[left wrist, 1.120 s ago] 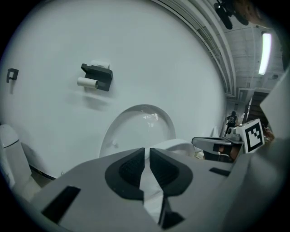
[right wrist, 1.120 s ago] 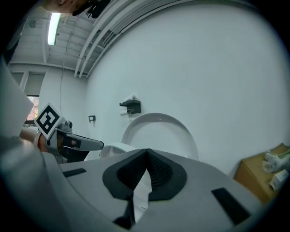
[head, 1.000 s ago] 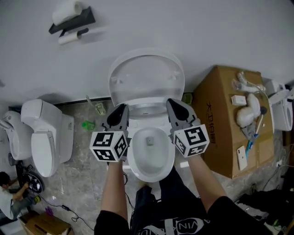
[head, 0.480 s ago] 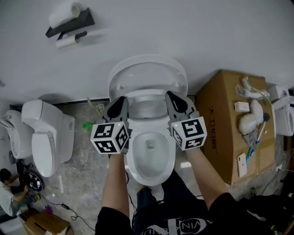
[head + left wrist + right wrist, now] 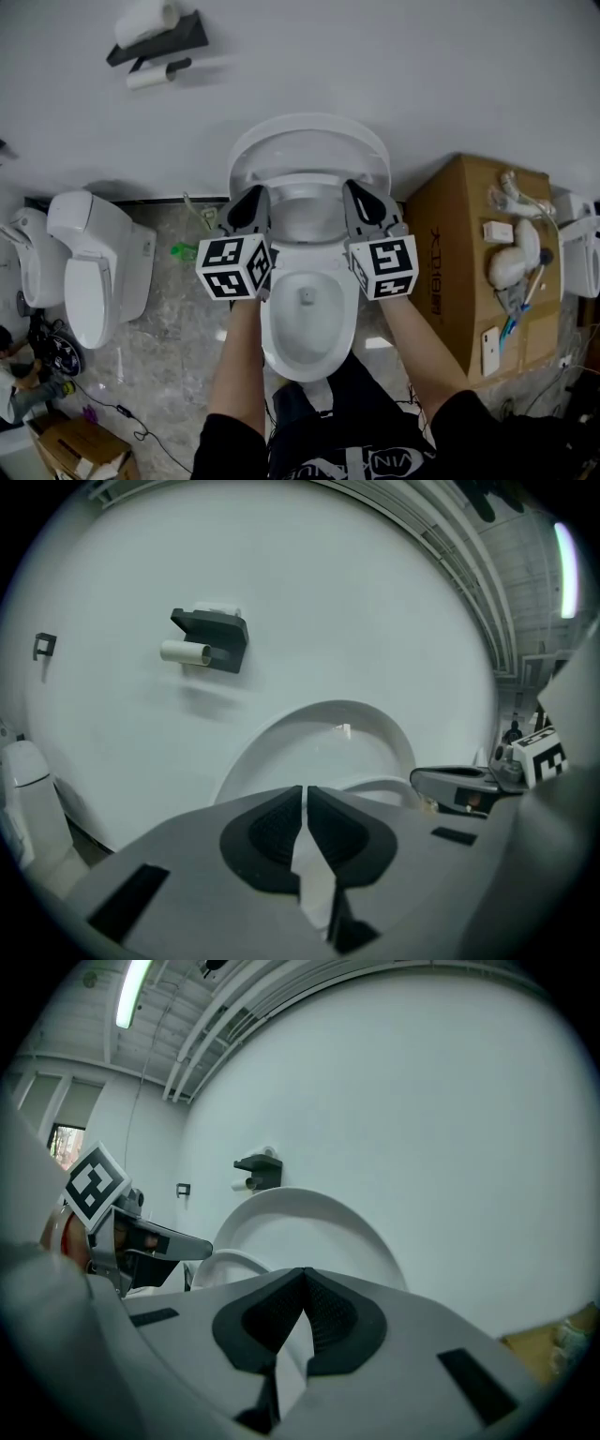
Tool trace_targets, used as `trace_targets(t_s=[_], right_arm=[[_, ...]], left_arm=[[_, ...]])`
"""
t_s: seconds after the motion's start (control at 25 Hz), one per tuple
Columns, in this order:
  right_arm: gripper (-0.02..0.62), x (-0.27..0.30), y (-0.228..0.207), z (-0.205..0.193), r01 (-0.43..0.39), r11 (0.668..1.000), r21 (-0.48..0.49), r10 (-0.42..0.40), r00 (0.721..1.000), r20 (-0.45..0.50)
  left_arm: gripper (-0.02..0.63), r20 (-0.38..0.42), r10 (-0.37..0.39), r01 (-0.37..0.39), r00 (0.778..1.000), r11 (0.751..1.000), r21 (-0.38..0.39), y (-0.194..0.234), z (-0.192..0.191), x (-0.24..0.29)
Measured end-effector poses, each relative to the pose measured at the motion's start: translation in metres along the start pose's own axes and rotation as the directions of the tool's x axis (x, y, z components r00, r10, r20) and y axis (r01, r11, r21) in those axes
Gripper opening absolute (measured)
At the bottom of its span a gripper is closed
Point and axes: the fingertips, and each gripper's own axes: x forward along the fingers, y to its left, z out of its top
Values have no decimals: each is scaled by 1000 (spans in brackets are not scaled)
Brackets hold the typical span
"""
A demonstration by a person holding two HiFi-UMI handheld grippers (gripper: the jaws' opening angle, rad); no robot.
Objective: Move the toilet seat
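Note:
A white toilet (image 5: 281,352) stands against the wall with its lid (image 5: 309,141) raised. The seat ring (image 5: 309,180) stands up just in front of the lid, and shows as a smaller arch (image 5: 380,787) in the left gripper view. My left gripper (image 5: 251,199) is by the ring's left side. Its jaws have just been closing to a thin slit (image 5: 305,794), and nothing is pinched between them. My right gripper (image 5: 359,195) is by the ring's right side and is shut (image 5: 303,1279) with nothing in it. Whether either gripper touches the ring I cannot tell.
A second white toilet (image 5: 94,272) stands at the left. A cardboard box (image 5: 459,272) with white fittings on top stands close at the right. A dark paper-roll holder (image 5: 155,37) hangs on the wall. A person (image 5: 14,375) crouches at the lower left, and cables lie on the stone floor.
Both grippers have moved a little farther in towards the wall, along the sides of the bowl. The lid and ring look more upright.

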Motion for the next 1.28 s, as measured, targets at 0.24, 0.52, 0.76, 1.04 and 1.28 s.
trace_targets(t_s=[0.24,0.52,0.76,1.04,1.28], right_arm=[[-6,0,2,0,-36,999,-35,35,999,-13],[-2,-28,11,-1,-69,997,-33,70,997,38],[6,-58,19,-6,-93,996,-9,93,995,25],[6,-98,30,9,-93,996,17,92,994,51],[6,-134,43,20,-89,996,29,87,994,67]], left_arm=[[26,42,-14,17,999,996,-82,2,1,-3],[5,177,24,11,984,981,-194,23,-4,-32],[5,157,-38,51,987,995,-83,4,-13,-57],[5,180,-38,31,983,999,41,-14,1,-96],[4,187,-55,40,981,996,82,-29,12,-129]])
